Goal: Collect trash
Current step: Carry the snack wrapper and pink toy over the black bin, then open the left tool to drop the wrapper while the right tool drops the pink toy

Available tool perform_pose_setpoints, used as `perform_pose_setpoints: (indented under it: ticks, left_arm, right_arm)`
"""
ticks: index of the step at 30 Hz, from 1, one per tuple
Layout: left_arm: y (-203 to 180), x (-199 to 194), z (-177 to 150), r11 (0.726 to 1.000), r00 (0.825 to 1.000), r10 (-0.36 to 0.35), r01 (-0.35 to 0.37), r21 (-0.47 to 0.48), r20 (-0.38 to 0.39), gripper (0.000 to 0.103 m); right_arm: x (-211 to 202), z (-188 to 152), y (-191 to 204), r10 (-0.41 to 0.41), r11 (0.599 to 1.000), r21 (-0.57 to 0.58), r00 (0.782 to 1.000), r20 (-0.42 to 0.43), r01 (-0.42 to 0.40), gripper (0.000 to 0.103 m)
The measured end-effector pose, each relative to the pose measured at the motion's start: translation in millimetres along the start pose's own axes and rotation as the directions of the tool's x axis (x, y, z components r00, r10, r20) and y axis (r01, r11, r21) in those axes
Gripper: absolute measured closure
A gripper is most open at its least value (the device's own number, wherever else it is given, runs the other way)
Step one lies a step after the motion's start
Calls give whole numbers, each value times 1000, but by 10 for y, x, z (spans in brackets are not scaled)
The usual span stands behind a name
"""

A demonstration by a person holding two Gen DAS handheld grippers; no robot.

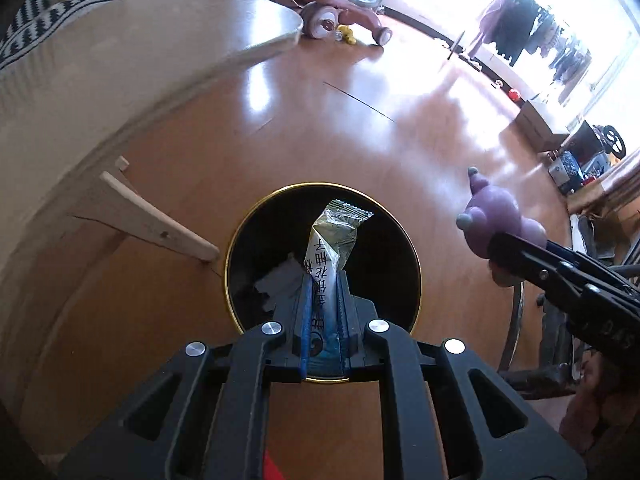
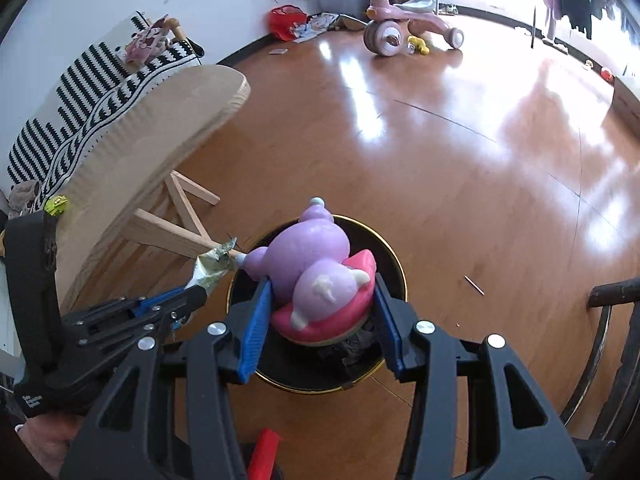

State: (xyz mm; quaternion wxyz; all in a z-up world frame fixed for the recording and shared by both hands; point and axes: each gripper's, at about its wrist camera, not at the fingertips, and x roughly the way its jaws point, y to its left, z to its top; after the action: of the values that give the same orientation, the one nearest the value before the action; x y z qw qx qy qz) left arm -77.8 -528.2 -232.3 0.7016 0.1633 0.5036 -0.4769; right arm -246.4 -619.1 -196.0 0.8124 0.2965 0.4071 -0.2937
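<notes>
The left gripper (image 1: 324, 280) has its jaws nearly together, clamped on a snack wrapper (image 1: 334, 240), a thin silver and blue packet with printed characters. The wrapper stands up out of the blue pads (image 1: 306, 316) and its crimped top end reaches past the fingertips. Directly beyond the jaws, under the packet, lies the black trash bin (image 1: 240, 264) with its gold rim, on the floor; some grey scraps (image 1: 280, 284) show inside it just left of the pads.

The right gripper (image 2: 320, 280) has its jaws partly apart, pressed against both sides of a purple toy figure (image 2: 308, 256) that sits on a pink base (image 2: 340, 320). The blue pads (image 2: 256, 332) grip the base from left and right. The same trash bin (image 2: 394, 264) lies beneath and just beyond this toy, with dark crumpled stuff (image 2: 352, 350) visible in it below the pink base. In the right wrist view the left gripper (image 2: 200, 292) comes in from the left with the wrapper's end (image 2: 214, 266) close to the bin's rim.

Left of both jaws stands a pale wooden table (image 2: 160, 132) with crossed legs. Farther beyond the jaws, across the glossy wooden floor (image 2: 460, 152), stand a pink tricycle (image 2: 404, 24) and a red bag (image 2: 286, 20).
</notes>
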Motion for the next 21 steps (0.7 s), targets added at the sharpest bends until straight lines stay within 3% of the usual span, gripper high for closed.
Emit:
perform_pose_setpoints:
  ticks: [13, 15, 16, 18, 21]
  left_arm:
    - [82, 99, 2, 1000, 1000, -14, 13, -22, -16, 92]
    - [80, 104, 4, 1000, 1000, -8, 7, -17, -24, 86]
    - [76, 110, 3, 1000, 1000, -7, 7, -15, -27, 78]
    - [78, 115, 7, 1000, 1000, -2, 2, -15, -21, 50]
    - [66, 79, 11, 1000, 1000, 5, -4, -13, 3, 41]
  right_arm:
    - [144, 20, 87, 2, 1000, -14, 1000, -18, -2, 55]
    - [136, 30, 108, 1, 1000, -15, 1000, -18, -1, 54]
    - [131, 31, 111, 1, 1000, -14, 1000, -17, -1, 54]
    - [133, 40, 116, 0, 1000, -15, 1000, -16, 0, 54]
    - [132, 45, 121, -3, 1000, -14, 1000, -15, 2, 54]
